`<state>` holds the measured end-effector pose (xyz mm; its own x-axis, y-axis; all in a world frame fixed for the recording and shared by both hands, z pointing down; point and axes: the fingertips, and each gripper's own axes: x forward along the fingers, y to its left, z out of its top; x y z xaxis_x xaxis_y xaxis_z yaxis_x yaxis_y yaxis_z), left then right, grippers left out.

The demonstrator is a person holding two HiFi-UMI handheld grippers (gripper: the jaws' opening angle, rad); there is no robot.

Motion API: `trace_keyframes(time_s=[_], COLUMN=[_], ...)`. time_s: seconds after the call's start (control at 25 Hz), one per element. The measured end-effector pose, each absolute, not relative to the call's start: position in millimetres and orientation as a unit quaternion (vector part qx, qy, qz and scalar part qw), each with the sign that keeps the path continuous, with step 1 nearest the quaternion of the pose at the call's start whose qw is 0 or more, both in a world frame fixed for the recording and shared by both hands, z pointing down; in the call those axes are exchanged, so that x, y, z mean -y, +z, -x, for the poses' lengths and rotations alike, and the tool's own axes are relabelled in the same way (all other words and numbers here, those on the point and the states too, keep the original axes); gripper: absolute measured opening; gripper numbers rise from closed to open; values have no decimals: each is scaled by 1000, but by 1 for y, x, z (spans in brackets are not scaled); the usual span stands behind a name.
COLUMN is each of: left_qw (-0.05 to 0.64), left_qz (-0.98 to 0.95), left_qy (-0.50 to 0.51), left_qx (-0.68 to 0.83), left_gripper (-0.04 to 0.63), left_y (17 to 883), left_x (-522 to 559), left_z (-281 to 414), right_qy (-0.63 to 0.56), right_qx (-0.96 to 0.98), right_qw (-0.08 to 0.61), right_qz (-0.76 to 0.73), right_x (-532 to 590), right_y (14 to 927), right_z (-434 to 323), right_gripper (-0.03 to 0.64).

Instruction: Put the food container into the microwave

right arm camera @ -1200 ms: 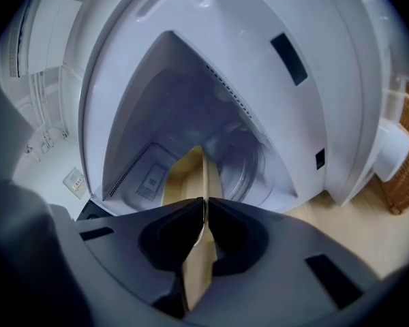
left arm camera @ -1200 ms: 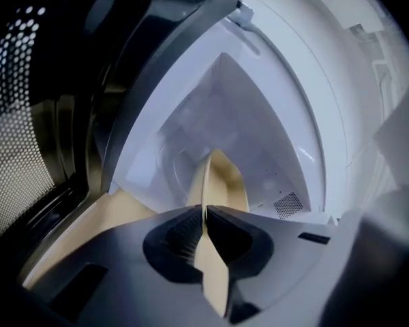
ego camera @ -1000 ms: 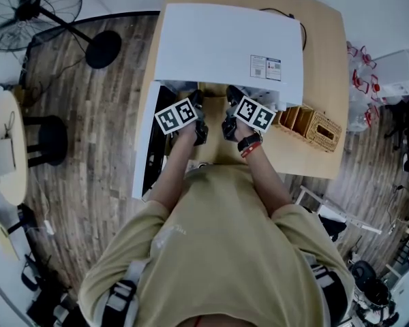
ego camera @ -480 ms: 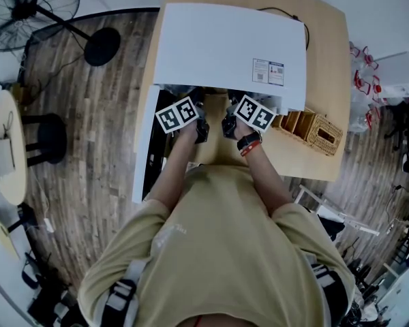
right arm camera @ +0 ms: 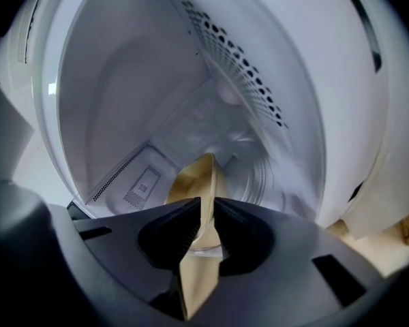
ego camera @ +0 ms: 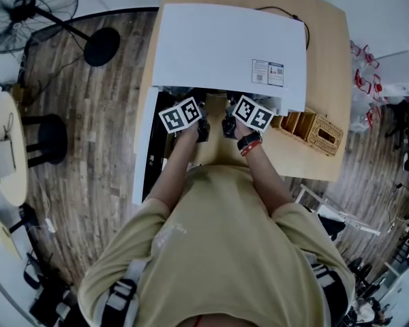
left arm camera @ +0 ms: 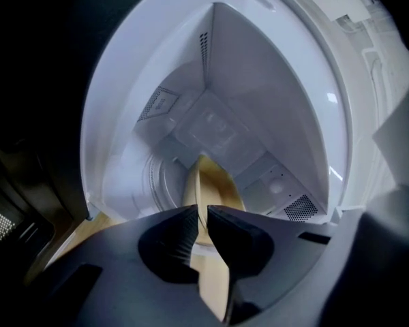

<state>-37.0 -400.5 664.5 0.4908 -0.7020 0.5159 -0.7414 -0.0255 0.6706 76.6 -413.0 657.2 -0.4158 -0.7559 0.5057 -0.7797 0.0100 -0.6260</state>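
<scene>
The food container (ego camera: 215,103), a thin-walled tan tub, is held between both grippers at the open mouth of the white microwave (ego camera: 228,46). My left gripper (left arm camera: 199,225) is shut on the container's rim (left arm camera: 206,182), seen edge-on, with the white microwave cavity (left arm camera: 259,101) straight ahead. My right gripper (right arm camera: 203,227) is shut on the opposite rim of the container (right arm camera: 196,182), which reaches in over the glass turntable (right arm camera: 259,177). In the head view the left gripper (ego camera: 199,114) and right gripper (ego camera: 229,114) sit side by side under the microwave's front edge. Most of the container is hidden there.
The microwave door (ego camera: 144,145) hangs open to the left. The microwave stands on a wooden table (ego camera: 324,60) with a wicker basket (ego camera: 317,129) to its right. A fan (ego camera: 34,9), a black stool (ego camera: 44,138) and a round side table (ego camera: 3,148) stand on the floor at left.
Both grippers have edged a little forward toward the microwave opening, carrying the container with them. Their hold has not changed.
</scene>
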Motion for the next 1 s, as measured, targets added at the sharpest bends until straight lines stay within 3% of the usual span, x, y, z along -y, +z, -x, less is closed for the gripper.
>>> trace_keyframes(time_s=[0.12,0.24,1.0], left_qw=[469,466,426], left_qz=[-720,-724,-748], left_qy=[31,40,65], left_qx=[511,507,504], left_gripper=[52,203,206], left_y=[664,665,642], left_x=[400,397,348], left_z=[37,34,36], right_qy=[440,433,389], right_qx=[719,719,747], right_qw=[21,24,30], right_qz=[-537,-543,-538], right_x=[412,409,360], right_y=[655,655,631], right_z=[-73,-75,-74], right_gripper=[136,152,150])
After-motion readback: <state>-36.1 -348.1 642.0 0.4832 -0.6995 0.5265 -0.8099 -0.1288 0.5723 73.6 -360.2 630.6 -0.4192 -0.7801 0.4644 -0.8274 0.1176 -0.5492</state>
